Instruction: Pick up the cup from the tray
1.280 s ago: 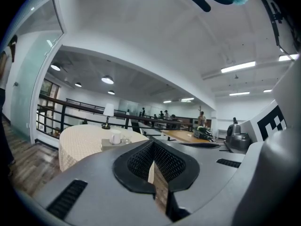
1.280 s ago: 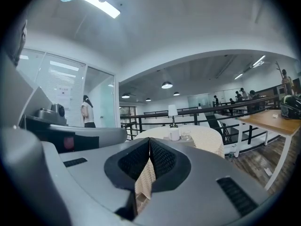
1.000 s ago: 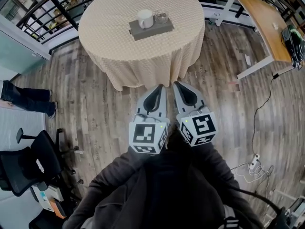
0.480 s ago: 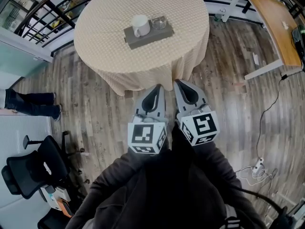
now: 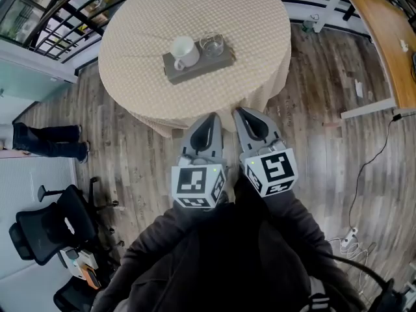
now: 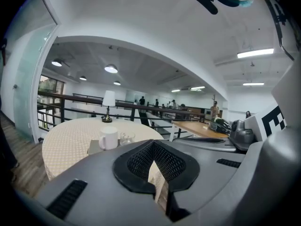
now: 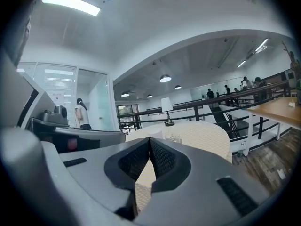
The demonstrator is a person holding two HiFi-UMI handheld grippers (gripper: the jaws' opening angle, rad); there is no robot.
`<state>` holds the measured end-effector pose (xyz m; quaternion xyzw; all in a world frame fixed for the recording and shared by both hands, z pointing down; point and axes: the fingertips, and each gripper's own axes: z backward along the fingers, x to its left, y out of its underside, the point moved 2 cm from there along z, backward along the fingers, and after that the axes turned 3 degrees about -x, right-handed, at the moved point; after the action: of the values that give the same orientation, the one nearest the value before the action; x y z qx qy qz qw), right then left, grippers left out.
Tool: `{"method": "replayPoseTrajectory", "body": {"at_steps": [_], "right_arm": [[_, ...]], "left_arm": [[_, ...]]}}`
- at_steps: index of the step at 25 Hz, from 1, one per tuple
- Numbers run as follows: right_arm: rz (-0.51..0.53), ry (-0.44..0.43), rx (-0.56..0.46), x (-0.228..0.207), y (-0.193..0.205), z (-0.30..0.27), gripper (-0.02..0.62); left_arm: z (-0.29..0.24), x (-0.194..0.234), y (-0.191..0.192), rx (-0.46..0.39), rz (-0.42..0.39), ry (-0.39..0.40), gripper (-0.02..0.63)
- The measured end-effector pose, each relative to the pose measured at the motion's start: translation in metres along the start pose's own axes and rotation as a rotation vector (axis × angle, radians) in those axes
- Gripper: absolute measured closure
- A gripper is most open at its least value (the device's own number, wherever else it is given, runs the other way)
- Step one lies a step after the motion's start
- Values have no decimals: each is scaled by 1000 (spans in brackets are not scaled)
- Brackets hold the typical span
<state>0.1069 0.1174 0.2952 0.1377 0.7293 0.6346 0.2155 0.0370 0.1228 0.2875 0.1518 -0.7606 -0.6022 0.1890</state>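
Observation:
A white cup (image 5: 184, 52) with a handle stands on a grey tray (image 5: 196, 67) beside a clear glass (image 5: 212, 44), on a round table (image 5: 247, 18) with a beige cloth. In the left gripper view the cup (image 6: 108, 138) and the glass (image 6: 126, 138) show ahead, past the jaws. My left gripper (image 5: 209, 118) and right gripper (image 5: 242, 112) are side by side, both shut and empty, short of the table's near edge and pointing at it. In their own views the left gripper (image 6: 154, 144) and right gripper (image 7: 149, 138) show tips that meet.
A small lamp (image 6: 108, 102) stands at the table's far side. A dark railing (image 5: 58, 18) runs behind the table, and a wooden desk (image 5: 390, 38) stands at the right. An office chair (image 5: 39, 229) and a standing person's legs (image 5: 45, 142) are at the left, on the wood floor.
Both grippers have moved forward together toward the table. The table, tray and cup now sit nearer and lower in the head view.

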Motion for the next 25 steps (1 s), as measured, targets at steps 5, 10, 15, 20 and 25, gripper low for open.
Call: {"method": "replayPoseTrajectory", "body": {"at_steps": [5, 10, 15, 20, 25], "right_arm": [[-2, -40, -22, -29, -13, -17, 589], [-16, -63, -25, -45, -18, -34, 589], [-13, -102, -1, -46, -9, -50, 589], [5, -118, 29, -45, -5, -72, 589], [24, -111, 45, -52, -4, -96, 589]], "left_arm": [[-30, -8, -17, -9, -32, -28, 604], [-42, -2, -20, 8, -34, -68, 604], [-50, 13, -14, 11, -11, -117, 604], [-58, 34, -9, 13, 26, -146, 604], [-74, 56, -6, 11, 50, -159, 604]]}}
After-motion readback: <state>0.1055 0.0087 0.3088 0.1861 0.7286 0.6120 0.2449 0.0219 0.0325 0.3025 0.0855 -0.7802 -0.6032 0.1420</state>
